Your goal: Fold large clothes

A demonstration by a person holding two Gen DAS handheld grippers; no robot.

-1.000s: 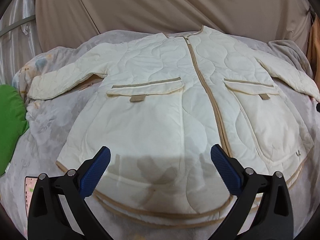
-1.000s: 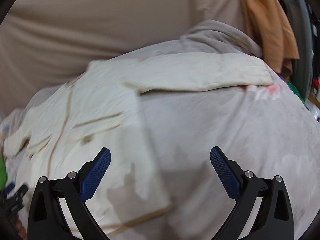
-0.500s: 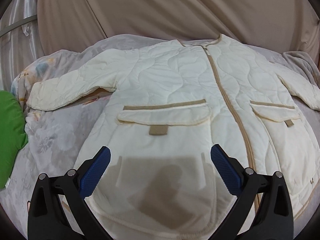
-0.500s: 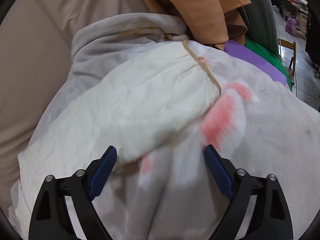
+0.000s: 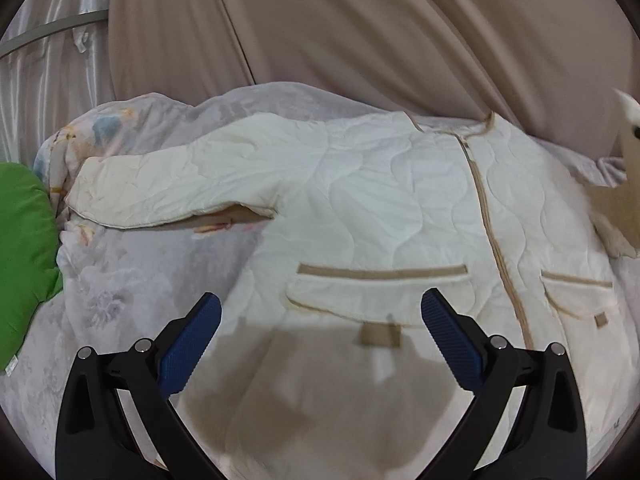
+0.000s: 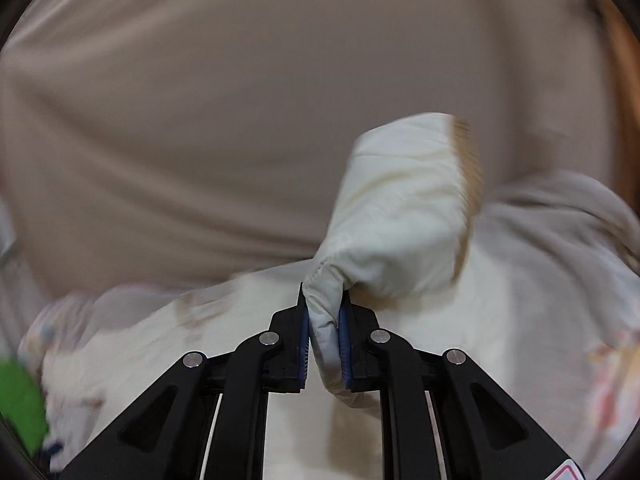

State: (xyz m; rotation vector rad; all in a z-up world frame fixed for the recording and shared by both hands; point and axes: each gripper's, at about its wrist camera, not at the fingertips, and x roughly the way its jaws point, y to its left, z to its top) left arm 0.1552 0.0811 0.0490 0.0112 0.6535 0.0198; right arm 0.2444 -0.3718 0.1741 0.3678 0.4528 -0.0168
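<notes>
A cream quilted jacket (image 5: 400,208) with tan trim, a centre zip and two flap pockets lies face up on the bed. Its left sleeve (image 5: 168,184) stretches out flat toward the left. My left gripper (image 5: 320,320) is open and empty, low over the jacket's lower front by the left pocket (image 5: 380,284). My right gripper (image 6: 324,320) is shut on the right sleeve (image 6: 400,216) near its cuff and holds it lifted above the jacket body (image 6: 240,312). The lifted sleeve also shows at the right edge of the left wrist view (image 5: 628,168).
A pale grey floral blanket (image 5: 120,288) covers the bed. A green cushion (image 5: 24,248) lies at the left edge. A beige curtain (image 5: 360,40) hangs behind the bed, with a shiny white curtain (image 5: 48,80) at the far left.
My right gripper closed on the right sleeve's cuff end and lifted it off the bed. My left gripper moved forward and left over the jacket, staying open.
</notes>
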